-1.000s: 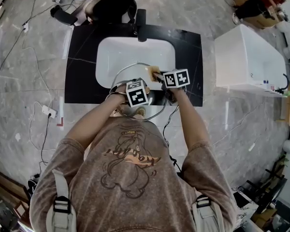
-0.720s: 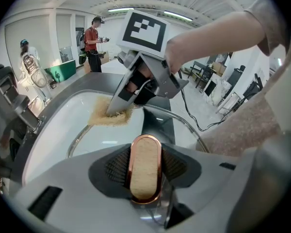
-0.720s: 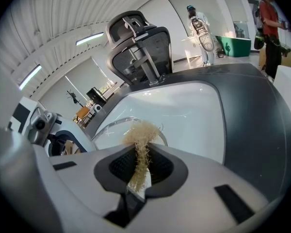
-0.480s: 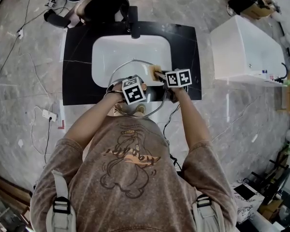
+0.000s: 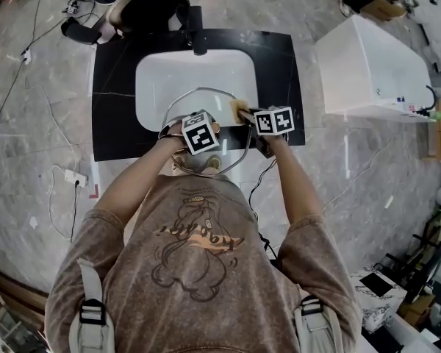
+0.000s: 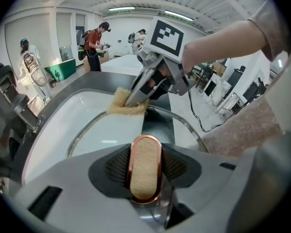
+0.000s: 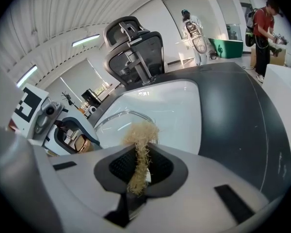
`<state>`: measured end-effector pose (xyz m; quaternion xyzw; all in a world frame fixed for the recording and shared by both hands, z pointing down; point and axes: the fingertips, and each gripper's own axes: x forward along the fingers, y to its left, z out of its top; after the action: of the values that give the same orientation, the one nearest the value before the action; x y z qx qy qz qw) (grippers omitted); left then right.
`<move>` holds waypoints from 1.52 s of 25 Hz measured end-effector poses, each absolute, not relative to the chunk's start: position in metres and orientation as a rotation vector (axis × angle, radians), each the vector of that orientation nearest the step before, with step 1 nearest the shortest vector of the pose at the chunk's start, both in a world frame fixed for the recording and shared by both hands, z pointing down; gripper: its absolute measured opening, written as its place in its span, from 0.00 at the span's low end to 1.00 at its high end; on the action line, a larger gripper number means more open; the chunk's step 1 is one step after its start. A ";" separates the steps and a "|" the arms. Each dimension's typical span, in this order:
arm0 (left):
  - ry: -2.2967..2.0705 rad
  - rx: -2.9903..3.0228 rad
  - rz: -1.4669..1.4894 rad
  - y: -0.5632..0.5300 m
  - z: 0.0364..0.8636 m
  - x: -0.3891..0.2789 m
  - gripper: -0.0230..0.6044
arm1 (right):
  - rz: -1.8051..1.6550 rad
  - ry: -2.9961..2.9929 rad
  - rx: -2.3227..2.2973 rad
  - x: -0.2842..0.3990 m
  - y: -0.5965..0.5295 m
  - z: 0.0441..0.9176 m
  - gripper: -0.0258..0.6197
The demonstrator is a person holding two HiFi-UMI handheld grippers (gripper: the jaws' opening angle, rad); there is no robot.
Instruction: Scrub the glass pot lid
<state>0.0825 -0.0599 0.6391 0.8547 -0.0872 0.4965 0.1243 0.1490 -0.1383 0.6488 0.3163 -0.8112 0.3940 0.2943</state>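
Leaning over a black stone countertop with a white rectangular basin set into it, a person in a brown printed T-shirt holds a gripper in each hand. The round glass pot lid with a metal rim is held above the near edge of the basin, partly over the white bowl and partly over the counter's front strip.

The left gripper has its jaws closed on the lid's knob – an oval wooden handle ringed in copper-coloured metal – which sits squeezed between the two dark ribbed pads. From there the clear lid spreads away toward the basin.

The right gripper has its jaws pinched tight on a pale, straw-coloured fibrous scrubber, whose frayed tuft sticks out past the jaw tips. In the left gripper view that tuft rests on the far part of the lid's rim; in the head view it sits at the lid's upper right edge, just beside the right gripper's marker cube.

A grey mesh-backed office chair stands behind the counter, beyond the basin. Further back in the hall, other people stand well apart from the counter.
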 end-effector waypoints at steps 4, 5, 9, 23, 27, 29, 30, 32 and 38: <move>-0.255 2.496 1.443 -0.060 0.638 0.083 0.33 | 1.029 -2.152 0.851 0.156 -0.131 0.648 0.12; -0.253 2.500 1.437 -0.060 0.637 0.084 0.33 | 1.027 -2.149 0.849 0.158 -0.128 0.648 0.11; -0.242 2.488 1.438 -0.059 0.636 0.084 0.33 | 0.992 -2.130 0.839 0.166 -0.116 0.648 0.12; -0.232 2.459 1.455 -0.059 0.638 0.083 0.33 | 0.777 -2.128 0.725 0.159 -0.076 0.641 0.11; -0.213 2.501 1.416 -0.062 0.630 0.092 0.33 | 0.738 -2.126 0.699 0.156 -0.065 0.640 0.11; -0.211 2.483 1.435 -0.061 0.633 0.089 0.33 | 0.722 -2.127 0.690 0.155 -0.060 0.639 0.11; -0.209 2.483 1.437 -0.061 0.633 0.089 0.33 | 0.716 -2.127 0.685 0.154 -0.057 0.639 0.11; -0.198 2.500 1.424 -0.061 0.630 0.093 0.33 | 0.710 -2.129 0.673 0.152 -0.053 0.638 0.11; -0.167 2.469 1.449 -0.059 0.632 0.092 0.33 | 0.728 -2.146 0.647 0.146 -0.040 0.636 0.11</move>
<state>0.0918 -0.0591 0.6319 0.8529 -0.0576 0.5007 0.1365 0.1457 -0.0398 0.6363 0.2536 -0.8414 0.2853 0.3826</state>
